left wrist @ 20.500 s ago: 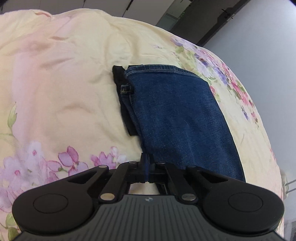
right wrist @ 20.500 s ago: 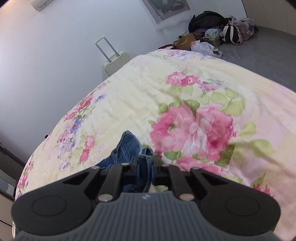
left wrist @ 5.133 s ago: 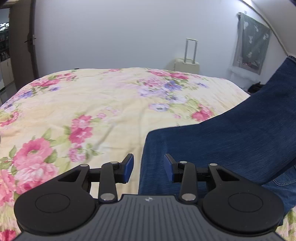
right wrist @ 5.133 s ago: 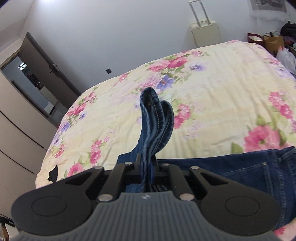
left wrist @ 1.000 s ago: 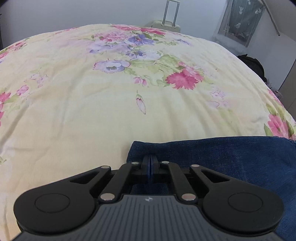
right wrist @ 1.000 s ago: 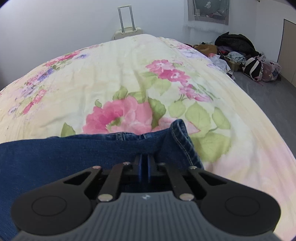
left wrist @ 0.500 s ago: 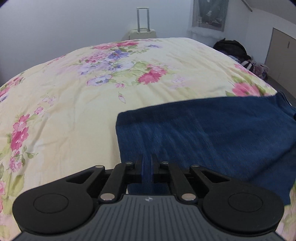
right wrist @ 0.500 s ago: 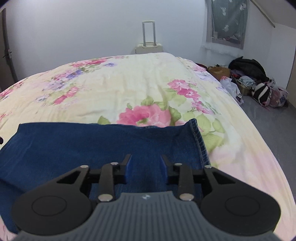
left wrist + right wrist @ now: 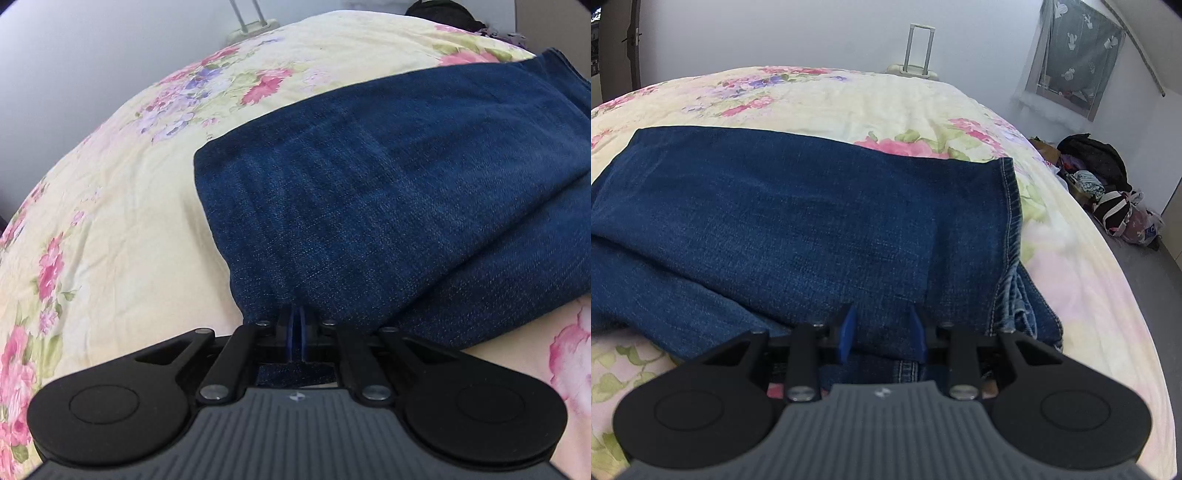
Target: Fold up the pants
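Dark blue jeans (image 9: 388,177) lie folded on the floral bedspread (image 9: 122,229), an upper layer laid over a lower one. My left gripper (image 9: 297,325) is shut on the near left corner of the jeans. In the right wrist view the jeans (image 9: 798,214) fill the middle, with the stitched hem (image 9: 1010,214) at their right edge. My right gripper (image 9: 882,332) is open, its blue pads (image 9: 847,332) apart just above the near edge of the denim, holding nothing.
A cream suitcase (image 9: 916,68) stands against the far wall beyond the bed. Bags and clothes (image 9: 1104,184) are piled on the grey floor to the right. A door (image 9: 613,51) is at the far left.
My left gripper has drawn back and dropped lower, still shut on the denim. My right gripper has stayed open and has pulled back a little from the jeans.
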### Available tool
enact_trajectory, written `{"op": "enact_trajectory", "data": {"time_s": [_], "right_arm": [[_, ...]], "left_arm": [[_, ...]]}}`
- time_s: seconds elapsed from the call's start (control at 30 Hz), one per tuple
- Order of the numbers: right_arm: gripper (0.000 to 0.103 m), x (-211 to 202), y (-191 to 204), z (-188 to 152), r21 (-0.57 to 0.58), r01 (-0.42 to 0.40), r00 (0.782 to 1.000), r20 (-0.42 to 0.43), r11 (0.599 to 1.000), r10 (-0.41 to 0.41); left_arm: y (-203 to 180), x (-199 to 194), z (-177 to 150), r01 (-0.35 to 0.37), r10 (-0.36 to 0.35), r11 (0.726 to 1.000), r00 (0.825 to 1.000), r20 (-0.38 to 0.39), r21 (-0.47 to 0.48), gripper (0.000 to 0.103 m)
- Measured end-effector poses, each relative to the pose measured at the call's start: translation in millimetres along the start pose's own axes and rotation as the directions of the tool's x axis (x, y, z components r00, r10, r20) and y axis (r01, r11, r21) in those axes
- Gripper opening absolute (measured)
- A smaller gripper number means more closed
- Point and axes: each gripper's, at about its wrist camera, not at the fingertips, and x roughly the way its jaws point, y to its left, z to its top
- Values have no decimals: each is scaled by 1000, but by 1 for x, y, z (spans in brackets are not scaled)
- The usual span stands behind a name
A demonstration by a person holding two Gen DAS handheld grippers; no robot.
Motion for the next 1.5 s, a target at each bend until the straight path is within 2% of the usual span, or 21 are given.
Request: {"op": "enact_trajectory", "data": {"time_s": [0.07, 0.13, 0.2, 0.23, 0.27, 0.3, 0.33, 0.4, 0.5, 0.53, 0.57, 0.67, 0.73, 0.87, 1.0, 1.1, 1.17, 1.23, 1.27, 1.4, 1.5], "right_arm": [[28, -2, -5, 7, 33, -10, 1000, -21, 999, 10], [29, -11, -13, 14, 75, -16, 999, -31, 997, 19], [43, -30, -25, 18, 160, -48, 998, -20, 986, 52], [58, -42, -34, 18, 216, -74, 997, -4, 974, 77], [65, -52, -44, 15, 268, -103, 995, 10, 958, 104], [66, -61, -55, 12, 328, -132, 991, 13, 935, 135], [66, -67, -67, 8, 399, -157, 986, 13, 903, 166], [70, -74, -92, -6, 549, -190, 976, 11, 814, 220], [73, -70, -128, -35, 744, -220, 958, 45, 631, 282], [77, -67, -139, -44, 790, -226, 954, 61, 570, 294], [80, -62, -150, -51, 825, -242, 947, 86, 510, 310], [80, -45, -170, -63, 883, -287, 925, 154, 372, 348], [80, -33, -178, -62, 889, -326, 907, 198, 322, 371], [79, -9, -182, -53, 879, -340, 901, 203, 334, 383], [78, 13, -185, -61, 879, -361, 893, 228, 313, 388], [64, 18, -184, -69, 868, -374, 895, 246, 326, 373], [43, 20, -187, -72, 869, -381, 896, 262, 315, 359], [40, 20, -192, -76, 873, -397, 886, 285, 283, 365], [37, 18, -192, -75, 868, -405, 883, 292, 285, 367], [31, 7, -190, -68, 849, -420, 882, 299, 321, 364], [29, -3, -187, -60, 834, -421, 887, 298, 356, 351]], "left_arm": [[6, -11, 5, 2, -2, 1000, 1000, -2, -29, 7], [10, -29, 8, -8, 9, 999, 999, 33, -37, 10], [11, -50, 14, -9, 12, 999, 997, 76, -43, 15], [9, -59, 18, 0, 3, 999, 996, 87, -44, 17], [7, -65, 22, 8, -4, 999, 995, 96, -44, 18], [3, -71, 27, 17, -12, 999, 994, 109, -45, 19], [-1, -75, 32, 27, -21, 999, 993, 117, -44, 21], [-14, -81, 43, 68, -61, 997, 990, 127, -48, 22], [-33, -78, 61, 119, -110, 991, 985, 133, -58, 22], [-38, -75, 66, 126, -118, 990, 984, 132, -61, 22], [-44, -71, 71, 138, -128, 988, 983, 132, -67, 23], [-55, -60, 82, 188, -175, 978, 976, 131, -89, 23], [-66, -54, 88, 198, -185, 976, 974, 133, -88, 22], [-76, -39, 97, 243, -230, 965, 964, 134, -94, 22], [-85, -17, 108, 248, -237, 965, 964, 123, -85, 21], [-88, 0, 116, 235, -225, 969, 967, 120, -73, 17], [-89, 11, 124, 229, -221, 971, 968, 118, -66, 16], [-90, 20, 133, 228, -221, 972, 967, 124, -49, 15], [-91, 25, 137, 227, -221, 973, 966, 131, -36, 15], [-96, 43, 158, 220, -218, 975, 964, 150, -1, 14], [-100, 68, 171, 199, -198, 980, 973, 120, 7, 11]]}}
